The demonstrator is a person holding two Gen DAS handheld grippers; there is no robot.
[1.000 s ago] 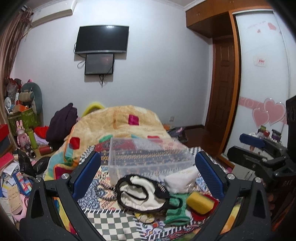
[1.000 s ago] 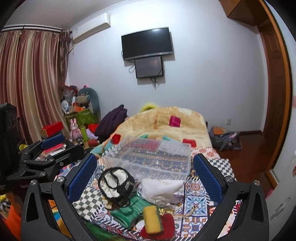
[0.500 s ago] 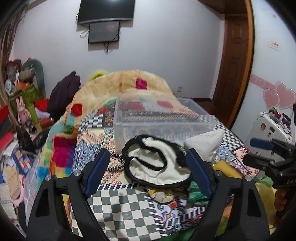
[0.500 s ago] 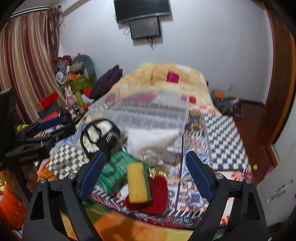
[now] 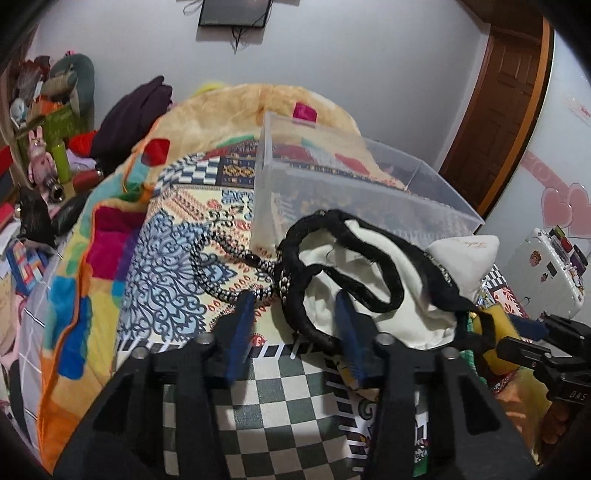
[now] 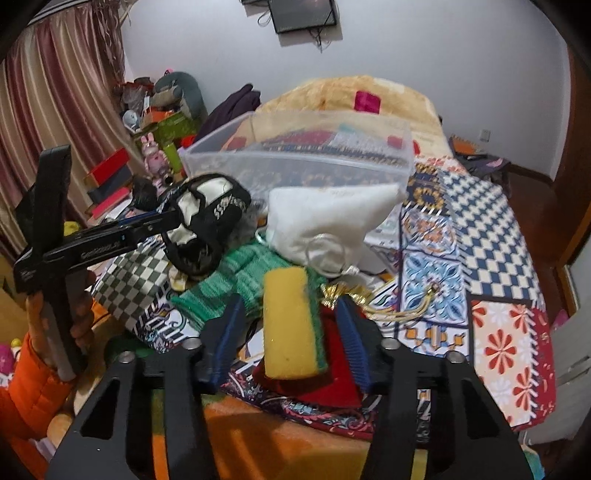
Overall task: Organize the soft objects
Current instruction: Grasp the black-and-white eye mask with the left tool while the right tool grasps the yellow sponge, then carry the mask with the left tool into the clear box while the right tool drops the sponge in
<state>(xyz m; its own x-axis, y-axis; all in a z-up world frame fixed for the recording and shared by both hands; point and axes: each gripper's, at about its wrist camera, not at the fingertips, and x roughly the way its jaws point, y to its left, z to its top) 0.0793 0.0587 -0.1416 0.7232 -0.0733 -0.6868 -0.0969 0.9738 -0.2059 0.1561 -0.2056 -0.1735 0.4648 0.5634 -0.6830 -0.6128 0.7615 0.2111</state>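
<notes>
Both claws have dropped closer to the pile on the bed (image 5: 166, 258) and narrowed since half a second ago. The left claw (image 5: 295, 325), part-open, straddles the thick black rim of the cream fabric pouch (image 5: 354, 280), just before the clear plastic bin (image 5: 332, 184). The right claw (image 6: 291, 332), still parted, brackets the porous yellow sponge (image 6: 288, 325), which lies on red felt (image 6: 332, 384) beside a green knit cloth (image 6: 229, 288) and a white pillow (image 6: 332, 218).

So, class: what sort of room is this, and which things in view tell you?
Most likely a bedroom: a bed under patterned covers, a wall screen, curtains and a cluttered corner with a toy rabbit.
</notes>
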